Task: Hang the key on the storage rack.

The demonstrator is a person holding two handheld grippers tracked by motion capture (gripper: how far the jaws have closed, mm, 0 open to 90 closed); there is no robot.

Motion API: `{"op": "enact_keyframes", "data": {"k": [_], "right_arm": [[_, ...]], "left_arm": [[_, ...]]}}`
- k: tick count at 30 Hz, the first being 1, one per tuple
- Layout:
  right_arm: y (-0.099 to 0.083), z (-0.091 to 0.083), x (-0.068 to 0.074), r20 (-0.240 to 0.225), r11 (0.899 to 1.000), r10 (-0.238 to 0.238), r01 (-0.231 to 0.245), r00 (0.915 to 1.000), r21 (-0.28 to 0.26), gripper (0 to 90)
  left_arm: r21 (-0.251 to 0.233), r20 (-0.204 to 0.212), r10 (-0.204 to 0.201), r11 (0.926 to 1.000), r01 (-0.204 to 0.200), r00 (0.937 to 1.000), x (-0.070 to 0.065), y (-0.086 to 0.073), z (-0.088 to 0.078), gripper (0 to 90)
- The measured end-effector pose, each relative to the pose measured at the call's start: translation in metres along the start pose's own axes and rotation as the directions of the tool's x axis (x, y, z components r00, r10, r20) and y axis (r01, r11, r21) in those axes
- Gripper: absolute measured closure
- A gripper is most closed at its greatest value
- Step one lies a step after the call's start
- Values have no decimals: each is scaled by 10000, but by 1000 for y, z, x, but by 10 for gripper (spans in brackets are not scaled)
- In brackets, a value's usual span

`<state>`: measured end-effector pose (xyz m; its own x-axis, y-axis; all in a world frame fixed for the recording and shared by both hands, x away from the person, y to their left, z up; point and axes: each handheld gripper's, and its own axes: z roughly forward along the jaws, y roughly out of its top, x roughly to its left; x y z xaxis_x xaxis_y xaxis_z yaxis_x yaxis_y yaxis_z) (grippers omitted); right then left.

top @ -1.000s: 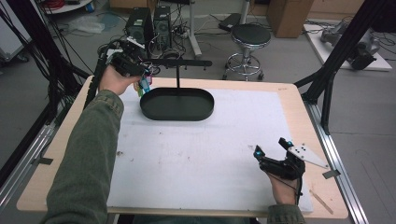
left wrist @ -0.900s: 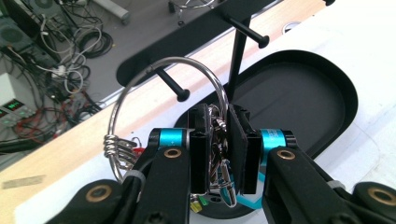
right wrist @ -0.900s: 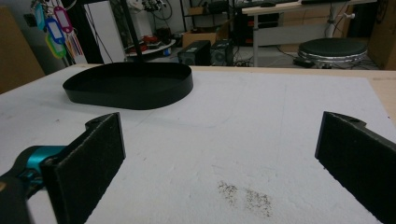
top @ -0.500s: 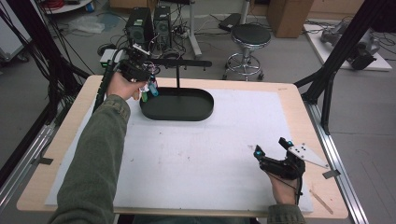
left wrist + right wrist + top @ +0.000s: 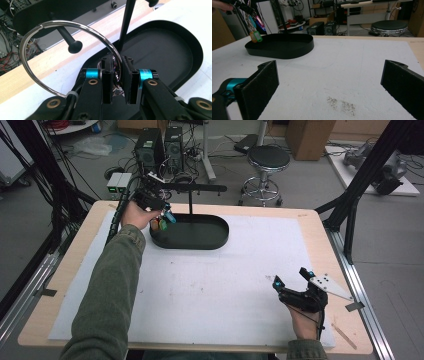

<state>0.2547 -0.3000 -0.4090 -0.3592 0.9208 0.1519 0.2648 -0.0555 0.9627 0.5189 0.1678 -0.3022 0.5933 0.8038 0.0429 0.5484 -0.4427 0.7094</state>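
Fingers of my left gripper are clamped on the key ring; compared with a second ago it has dropped toward the black oval tray, its coloured tags now at the near rim, so I judge set-down close. My right gripper rests wide open, empty, on the white-covered worktop. Beyond: computers, stool.

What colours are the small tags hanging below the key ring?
The tags are orange and green, with a blue one beside; clearest in the right gripper view.
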Motion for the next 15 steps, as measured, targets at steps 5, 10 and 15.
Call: {"op": "enact_keyframes", "data": {"k": [5, 10, 15], "right_arm": [[0, 0, 0, 6, 10000, 10, -10, 10000, 33, 5], [0, 0, 1, -59, 9999, -83, 84, 9999, 59, 5], [0, 1, 3, -84, 9997, -260, 260, 9996, -30, 5]], "left_arm": [[-248, 67, 63, 9997, -61, 10000, 0, -3, -2, 794], [-655, 446, -561, 9961, 589, 9974, 6, -6, -7, 788], [-653, 860, -927, 9930, 985, 9920, 7, -7, -11, 621]]}}
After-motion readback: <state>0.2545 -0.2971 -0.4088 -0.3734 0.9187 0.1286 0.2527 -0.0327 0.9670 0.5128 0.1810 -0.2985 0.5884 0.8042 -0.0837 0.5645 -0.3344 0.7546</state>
